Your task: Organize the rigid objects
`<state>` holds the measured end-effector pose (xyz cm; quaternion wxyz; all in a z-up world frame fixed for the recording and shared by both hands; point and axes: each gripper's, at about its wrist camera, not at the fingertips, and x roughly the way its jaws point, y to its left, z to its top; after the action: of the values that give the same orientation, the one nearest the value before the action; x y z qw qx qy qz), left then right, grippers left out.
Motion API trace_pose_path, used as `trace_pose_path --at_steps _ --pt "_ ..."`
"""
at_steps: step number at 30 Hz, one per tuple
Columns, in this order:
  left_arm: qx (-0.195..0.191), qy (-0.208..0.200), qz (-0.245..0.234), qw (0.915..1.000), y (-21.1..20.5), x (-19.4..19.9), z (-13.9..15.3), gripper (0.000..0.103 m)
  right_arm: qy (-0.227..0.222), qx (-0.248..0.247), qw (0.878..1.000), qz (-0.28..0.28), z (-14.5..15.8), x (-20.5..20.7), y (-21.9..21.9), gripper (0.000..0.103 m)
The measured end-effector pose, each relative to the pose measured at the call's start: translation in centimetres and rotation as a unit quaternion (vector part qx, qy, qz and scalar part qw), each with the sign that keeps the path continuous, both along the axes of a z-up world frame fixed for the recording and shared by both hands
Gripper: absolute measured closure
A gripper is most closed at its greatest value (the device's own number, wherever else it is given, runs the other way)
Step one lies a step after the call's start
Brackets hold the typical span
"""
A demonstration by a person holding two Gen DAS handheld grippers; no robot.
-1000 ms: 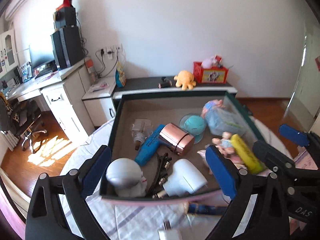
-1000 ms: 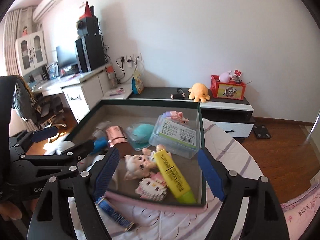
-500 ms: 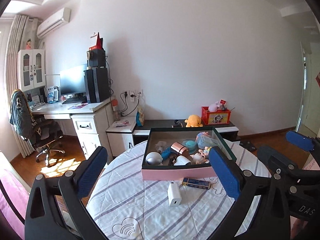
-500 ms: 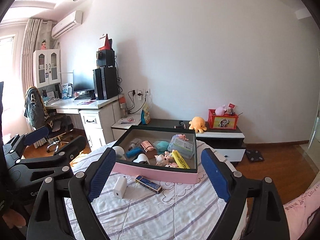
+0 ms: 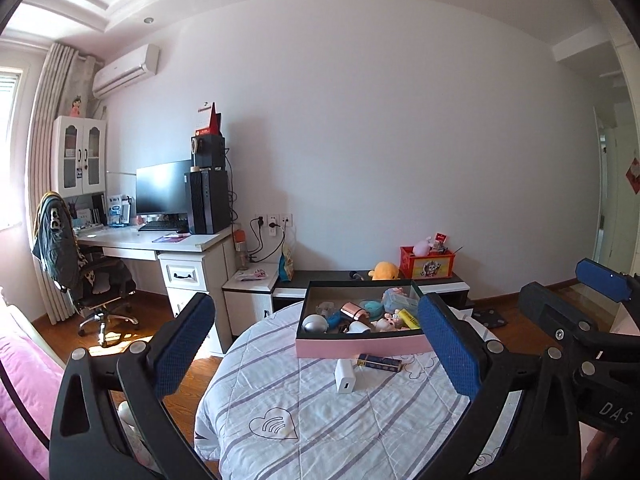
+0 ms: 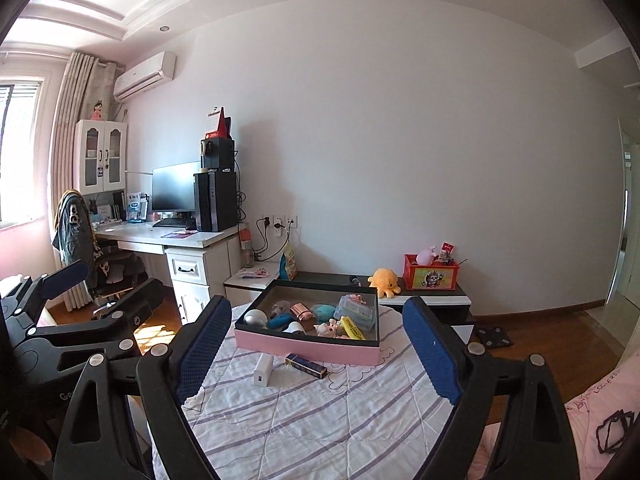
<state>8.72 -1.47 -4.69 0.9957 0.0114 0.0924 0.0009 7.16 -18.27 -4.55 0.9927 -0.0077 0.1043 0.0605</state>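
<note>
Both grippers, left [image 5: 316, 340] & right [image 6: 316, 344], stood wide, empty, right jaws just widened; white charger [image 6: 263, 369] & dark blue box [image 6: 306, 364] lay ahead between jaws, outside the pink-walled tray [image 6: 304, 347], prob. next to go in.

A pink-walled, dark-rimmed cardboard box [image 5: 362, 346] of small toys sits on the striped quilted worktop [image 5: 312, 412]; a white rectangular charger [image 5: 345, 375] lies just before it.
</note>
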Motion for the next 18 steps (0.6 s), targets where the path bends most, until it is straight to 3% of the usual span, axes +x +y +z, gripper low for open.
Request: trace_pose_path --at_steps 6,18 --pt "0.005 -0.013 0.003 0.9999 -0.1 -1.7 0.7 0.0 -0.013 -0.001 1.0 -0.001 0.5 -1.5 0.2 0.014" --pt "0.01 -0.006 0.007 0.9999 -0.4 -1.7 0.3 0.0 -0.003 -0.002 1.0 0.0 0.3 -1.3 0.3 0.014"
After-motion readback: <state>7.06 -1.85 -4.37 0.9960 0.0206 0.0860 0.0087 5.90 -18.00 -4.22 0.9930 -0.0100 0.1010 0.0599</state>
